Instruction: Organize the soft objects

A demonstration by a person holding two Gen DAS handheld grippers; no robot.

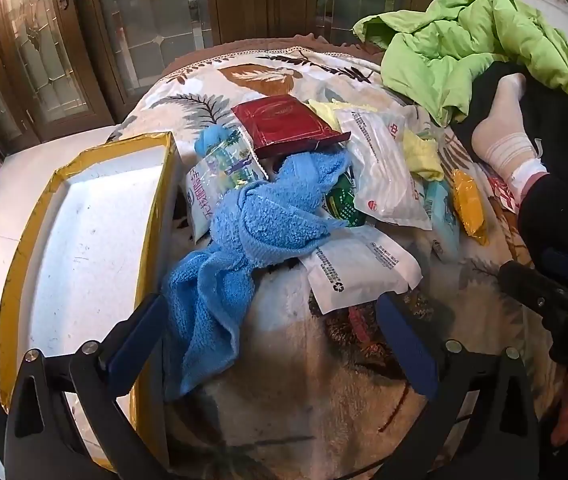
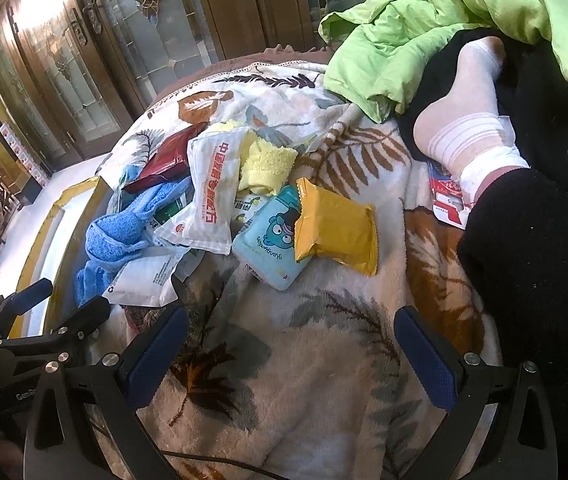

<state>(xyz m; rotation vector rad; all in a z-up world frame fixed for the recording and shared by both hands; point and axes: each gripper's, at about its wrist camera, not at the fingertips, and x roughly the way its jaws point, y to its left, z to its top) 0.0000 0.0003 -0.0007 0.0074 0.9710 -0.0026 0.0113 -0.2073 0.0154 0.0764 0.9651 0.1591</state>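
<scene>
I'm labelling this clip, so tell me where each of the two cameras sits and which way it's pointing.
Left wrist: on the left gripper, facing forward over the blue towel and the yellow-edged box; its open fingers show, and the right gripper at the right edge.
Right wrist: on the right gripper, facing the yellow packet on the leaf-print blanket; its open fingers show, left gripper lower left.
Shared: the towel, packet pile, a socked foot, green quilt.

Leaf-print blanket [image 2: 324, 380] carried blue towel [image 1: 243, 232], packets, yellow pouch [image 2: 336, 228]; yellow-edged box [image 1: 83, 220] at nine o'clock, possibly overhanging.
</scene>
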